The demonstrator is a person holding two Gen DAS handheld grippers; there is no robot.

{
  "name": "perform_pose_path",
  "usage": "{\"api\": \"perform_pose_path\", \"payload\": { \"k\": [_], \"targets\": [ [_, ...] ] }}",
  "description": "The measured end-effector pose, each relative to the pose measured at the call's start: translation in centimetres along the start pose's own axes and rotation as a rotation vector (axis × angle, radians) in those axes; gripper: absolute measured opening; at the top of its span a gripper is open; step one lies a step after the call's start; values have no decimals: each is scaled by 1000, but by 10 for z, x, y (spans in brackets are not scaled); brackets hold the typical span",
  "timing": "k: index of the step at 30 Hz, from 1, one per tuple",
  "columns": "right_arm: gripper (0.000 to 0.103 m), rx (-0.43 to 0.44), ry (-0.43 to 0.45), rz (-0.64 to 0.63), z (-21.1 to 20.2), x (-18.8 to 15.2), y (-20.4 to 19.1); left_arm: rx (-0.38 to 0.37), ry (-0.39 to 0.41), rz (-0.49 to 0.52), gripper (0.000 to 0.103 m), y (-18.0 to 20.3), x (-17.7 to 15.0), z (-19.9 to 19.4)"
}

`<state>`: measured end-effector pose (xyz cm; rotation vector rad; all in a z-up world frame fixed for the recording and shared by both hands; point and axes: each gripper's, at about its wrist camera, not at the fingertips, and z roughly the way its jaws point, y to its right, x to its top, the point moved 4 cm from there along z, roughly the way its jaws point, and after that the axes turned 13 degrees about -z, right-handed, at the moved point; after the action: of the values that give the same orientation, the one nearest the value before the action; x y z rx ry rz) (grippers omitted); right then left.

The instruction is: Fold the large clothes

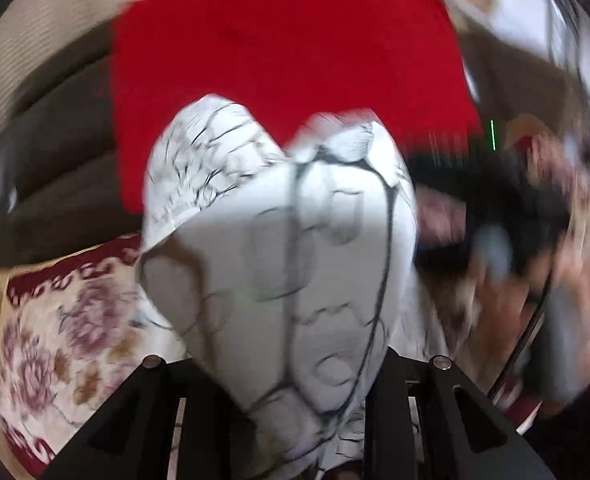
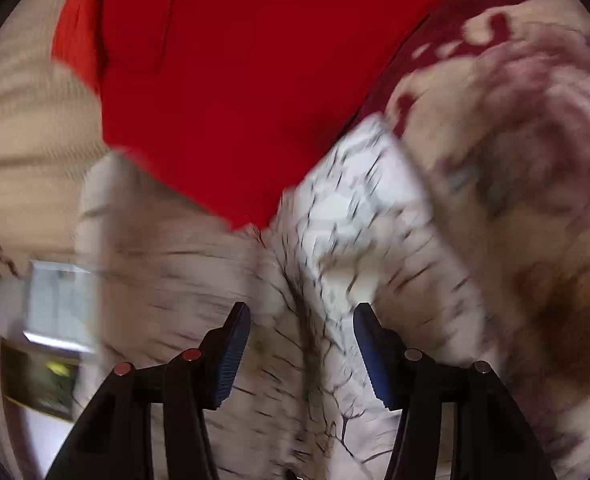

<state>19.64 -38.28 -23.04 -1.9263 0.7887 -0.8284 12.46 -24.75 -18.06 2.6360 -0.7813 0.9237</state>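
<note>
Left gripper (image 1: 291,420) clamped on white black-veined garment (image 1: 279,248); right gripper (image 2: 301,354) jaws apart around it, red cloth (image 2: 255,80) far behind.

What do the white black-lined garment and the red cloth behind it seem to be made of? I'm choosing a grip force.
White black-lined garment: seemingly thin woven fabric, matte; it bunches into soft folds and light shows through it. Red cloth: apparently heavier matte textile lying flat; motion blur hides its weave, so the fibre stays uncertain.
</note>
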Motion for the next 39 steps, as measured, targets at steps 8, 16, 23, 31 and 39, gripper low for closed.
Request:
{"api": "perform_pose_path", "payload": {
  "k": [8,16,23,31,39],
  "targets": [
    [59,20,44,186,-24,2,43,-110,-77,117,72,21,-26,-2],
    [62,-127,247,111,-70,9,28,-363,48,-57,84,-54,-5,-83],
    [70,-105,314,-104,-82,6,-26,-110,51,-292,85,-145,1,-27],
    [59,-155,-37,33,9,-27,17,-171,-17,-313,85,-153,-21,41],
    [83,-195,134,-342,-17,-19,-77,-292,-57,-363,87,-160,-17,60]
  ]
}}
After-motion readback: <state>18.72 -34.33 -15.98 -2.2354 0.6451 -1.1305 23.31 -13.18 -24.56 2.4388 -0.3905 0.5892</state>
